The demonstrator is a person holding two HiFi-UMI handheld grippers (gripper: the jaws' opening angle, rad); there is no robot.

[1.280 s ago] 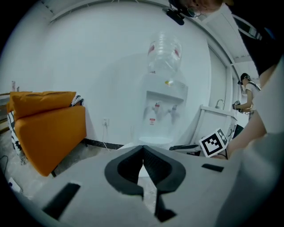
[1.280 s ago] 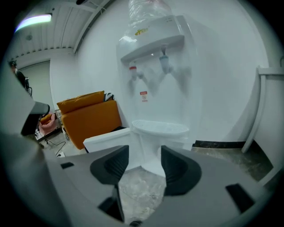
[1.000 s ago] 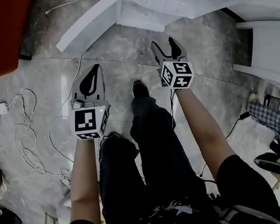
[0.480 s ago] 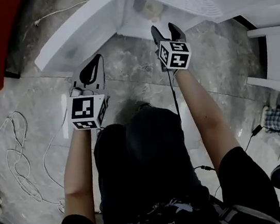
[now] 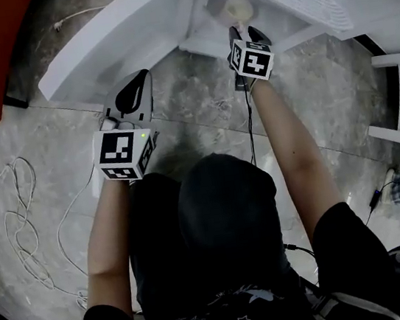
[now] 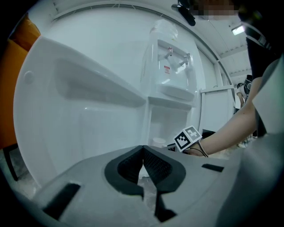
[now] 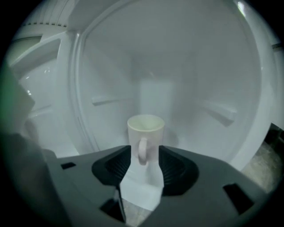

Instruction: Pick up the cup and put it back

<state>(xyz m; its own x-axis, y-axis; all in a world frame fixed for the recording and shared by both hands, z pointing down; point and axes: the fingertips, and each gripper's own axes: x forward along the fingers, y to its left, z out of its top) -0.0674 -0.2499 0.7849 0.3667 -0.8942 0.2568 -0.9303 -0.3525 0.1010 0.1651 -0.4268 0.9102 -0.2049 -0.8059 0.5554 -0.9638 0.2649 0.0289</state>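
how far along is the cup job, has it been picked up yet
Done: the cabinet stands open and the right gripper is at the cup. In hand: its jaws have just been closing with the cup's handle between them; no firm grip shows, and the cup stands on the cabinet floor. Still to do: grip, lift, set it back. The left gripper is shut, empty.
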